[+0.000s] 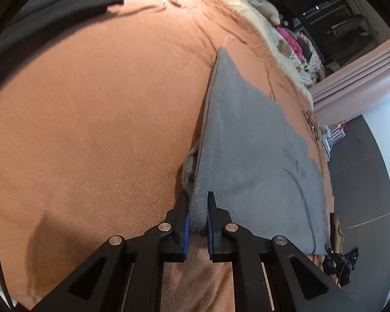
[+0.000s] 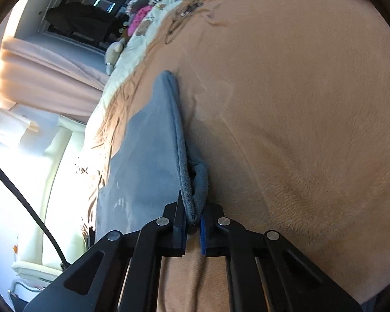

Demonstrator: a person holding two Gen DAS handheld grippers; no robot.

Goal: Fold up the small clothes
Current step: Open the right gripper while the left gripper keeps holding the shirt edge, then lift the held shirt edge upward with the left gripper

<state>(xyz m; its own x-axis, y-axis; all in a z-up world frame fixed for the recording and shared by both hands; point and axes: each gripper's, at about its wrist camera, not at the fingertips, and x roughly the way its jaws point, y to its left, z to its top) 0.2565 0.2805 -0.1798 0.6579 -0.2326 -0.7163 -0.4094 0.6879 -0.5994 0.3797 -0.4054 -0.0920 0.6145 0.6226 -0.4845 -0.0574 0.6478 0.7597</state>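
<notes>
While an orange-brown blanket covers the bed from edge to edge, a grey cloth lies flat upon it, its long hemmed edge running away from both cameras toward the cream bedding and soft toys at the far side. A dark garment sits on the blanket at the upper left of the left wrist view. The left gripper is clamped on a bunched corner of the grey cloth, the fabric squeezed between its blue-padded fingers. The right gripper pinches another corner of the same cloth, folded fabric caught between its nearly closed fingers. A black cable trails past at the left of the right wrist view.
</notes>
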